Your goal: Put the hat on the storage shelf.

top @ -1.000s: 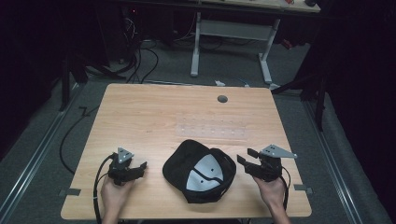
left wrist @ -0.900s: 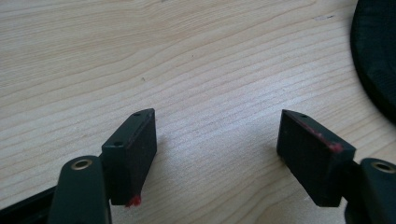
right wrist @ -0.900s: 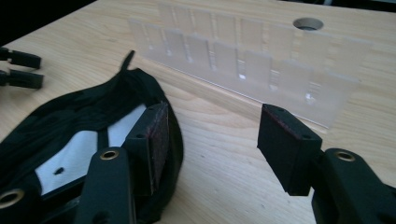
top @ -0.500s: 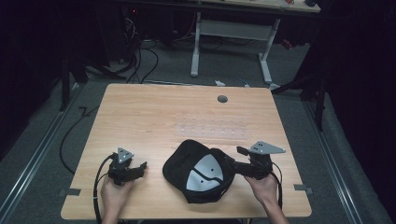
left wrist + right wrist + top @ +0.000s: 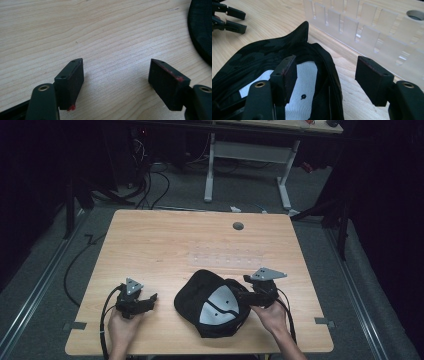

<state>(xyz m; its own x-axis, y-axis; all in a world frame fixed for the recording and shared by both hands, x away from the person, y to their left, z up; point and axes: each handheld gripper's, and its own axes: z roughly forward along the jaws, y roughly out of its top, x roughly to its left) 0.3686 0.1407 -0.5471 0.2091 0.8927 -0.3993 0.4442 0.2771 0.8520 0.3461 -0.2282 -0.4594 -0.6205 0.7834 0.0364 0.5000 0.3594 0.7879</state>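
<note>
Straddling the black cap's [image 5: 287, 57] rim, right gripper [image 5: 325, 80] fingers apart (left gripper [image 5: 116, 80] likewise spread, low over table [image 5: 100, 32]).

A black cap [image 5: 215, 304] lies upside down near the table's front edge, its white lining facing up.

Cap [image 5: 202, 30] cut off by left gripper view's edge.
</note>
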